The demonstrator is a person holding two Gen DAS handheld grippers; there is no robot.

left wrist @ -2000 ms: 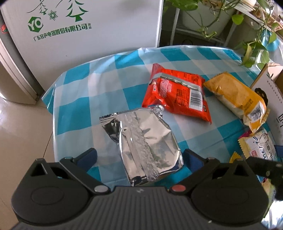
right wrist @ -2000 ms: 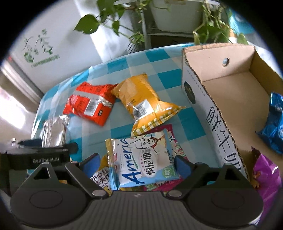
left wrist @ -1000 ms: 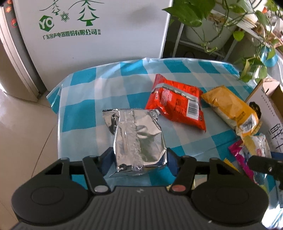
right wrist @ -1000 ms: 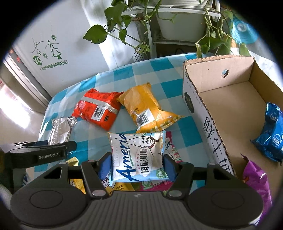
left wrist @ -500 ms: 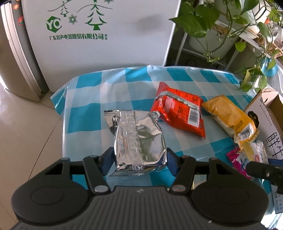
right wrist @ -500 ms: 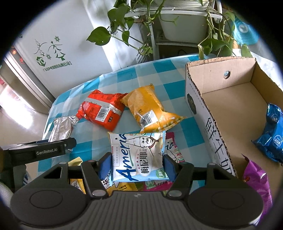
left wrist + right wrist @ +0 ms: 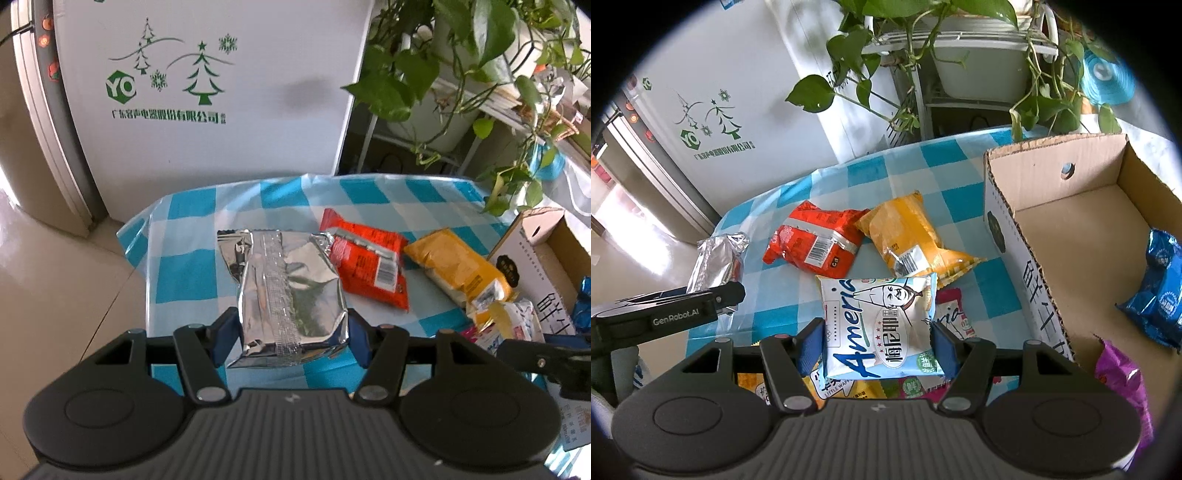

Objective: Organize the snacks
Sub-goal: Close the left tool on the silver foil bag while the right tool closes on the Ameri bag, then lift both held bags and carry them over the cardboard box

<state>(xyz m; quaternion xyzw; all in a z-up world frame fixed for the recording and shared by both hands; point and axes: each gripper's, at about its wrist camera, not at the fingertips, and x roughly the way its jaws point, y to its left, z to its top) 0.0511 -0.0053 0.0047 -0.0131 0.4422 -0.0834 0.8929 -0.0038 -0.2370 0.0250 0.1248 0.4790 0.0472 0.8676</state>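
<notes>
Left hand-held gripper [image 7: 291, 338] clamped on silver packet [image 7: 286, 291], right hand-held gripper [image 7: 877, 341] clamped on white packet [image 7: 879, 325]; both raised above surface [image 7: 960, 184]. Box [image 7: 1082, 236] lies rightward, nearer right.

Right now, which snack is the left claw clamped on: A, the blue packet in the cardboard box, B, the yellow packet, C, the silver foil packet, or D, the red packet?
C: in the left wrist view the left claw has its blue pads pressed against both sides of the silver foil packet, while the red packet and yellow packet lie free on the checked cloth.
</notes>
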